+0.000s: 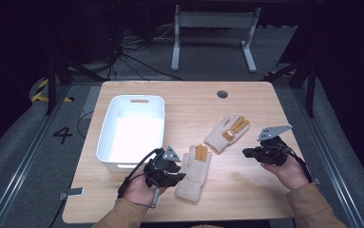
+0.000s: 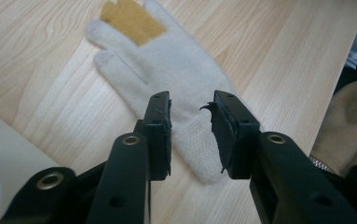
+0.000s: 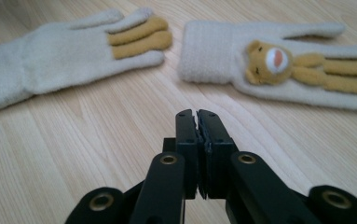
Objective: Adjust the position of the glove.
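Two cream knit gloves lie flat on the wooden table (image 1: 246,185). The plain glove (image 1: 195,171) (image 2: 167,70) (image 3: 69,56), with two mustard fingers, lies beside my left gripper (image 1: 178,176) (image 2: 191,105), whose jaws stand open over its cuff end with nothing between them. The bear glove (image 1: 227,133) (image 3: 278,63), with a small bear face on it, rests farther back and to the right. My right gripper (image 1: 246,152) (image 3: 197,116) hovers right of both gloves, shut with nothing in it, pointing toward them.
A white plastic bin (image 1: 131,133) stands empty at the table's left, just behind my left hand. A round cable hole (image 1: 222,94) sits near the far edge. A desk frame (image 1: 213,33) and cables lie on the floor beyond.
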`<state>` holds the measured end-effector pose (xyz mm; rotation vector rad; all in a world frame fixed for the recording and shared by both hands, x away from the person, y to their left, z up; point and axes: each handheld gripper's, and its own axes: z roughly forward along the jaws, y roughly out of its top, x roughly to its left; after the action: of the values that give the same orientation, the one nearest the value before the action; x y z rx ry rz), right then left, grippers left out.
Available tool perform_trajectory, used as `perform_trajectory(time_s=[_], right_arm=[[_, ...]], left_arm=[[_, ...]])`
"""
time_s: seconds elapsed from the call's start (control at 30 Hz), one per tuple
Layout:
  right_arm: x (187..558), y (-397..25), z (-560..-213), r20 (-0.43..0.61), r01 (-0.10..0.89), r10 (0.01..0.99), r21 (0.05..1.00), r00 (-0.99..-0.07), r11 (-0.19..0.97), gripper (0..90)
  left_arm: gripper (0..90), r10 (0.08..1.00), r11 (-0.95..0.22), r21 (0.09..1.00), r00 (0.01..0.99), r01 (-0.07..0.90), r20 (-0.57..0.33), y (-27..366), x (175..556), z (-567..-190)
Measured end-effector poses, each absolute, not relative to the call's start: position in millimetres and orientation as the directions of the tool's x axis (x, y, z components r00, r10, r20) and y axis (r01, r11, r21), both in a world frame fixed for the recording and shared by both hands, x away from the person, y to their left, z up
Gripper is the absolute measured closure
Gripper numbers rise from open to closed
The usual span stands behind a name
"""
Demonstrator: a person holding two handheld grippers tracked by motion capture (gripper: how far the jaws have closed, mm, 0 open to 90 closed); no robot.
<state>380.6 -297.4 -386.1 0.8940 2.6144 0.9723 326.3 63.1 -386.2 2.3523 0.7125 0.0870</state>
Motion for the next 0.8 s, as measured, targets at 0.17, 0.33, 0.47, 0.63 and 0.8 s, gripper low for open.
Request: perform_trajectory(time_s=[0.17,0.33,0.47,0.63,0.8], right_arm=[[383.3,-286.5,-389.1,-0.001,0.457,0.598,0.645,-0.801,0.613,79.9],[386.5,-274.2,-388.7,0.019,0.455,0.586,0.651,-0.81,0.608,75.2],[391.2,-257.4,-389.8,0.019,0.435,0.551,0.637,-0.834,0.636,71.5],[401.4,-234.3,-389.2,0.024,0.424,0.532,0.633,-0.847,0.648,68.7],[414.4,-219.4,-391.6,0.03,0.431,0.535,0.631,-0.844,0.645,69.2]], left_arm=[[62.6,0.477,-0.665,0.612,0.874,0.428,-0.093,65.9,328.6,-388.0],[63.5,0.456,-0.661,0.617,0.882,0.427,-0.12,71.6,331.6,-387.0],[69.0,0.487,-0.64,0.622,0.864,0.451,-0.126,73.1,327.1,-382.5],[71.2,0.525,-0.631,0.623,0.845,0.463,-0.096,72.9,317.2,-384.5],[69.8,0.554,-0.627,0.625,0.83,0.465,-0.062,75.3,310.8,-385.3]])
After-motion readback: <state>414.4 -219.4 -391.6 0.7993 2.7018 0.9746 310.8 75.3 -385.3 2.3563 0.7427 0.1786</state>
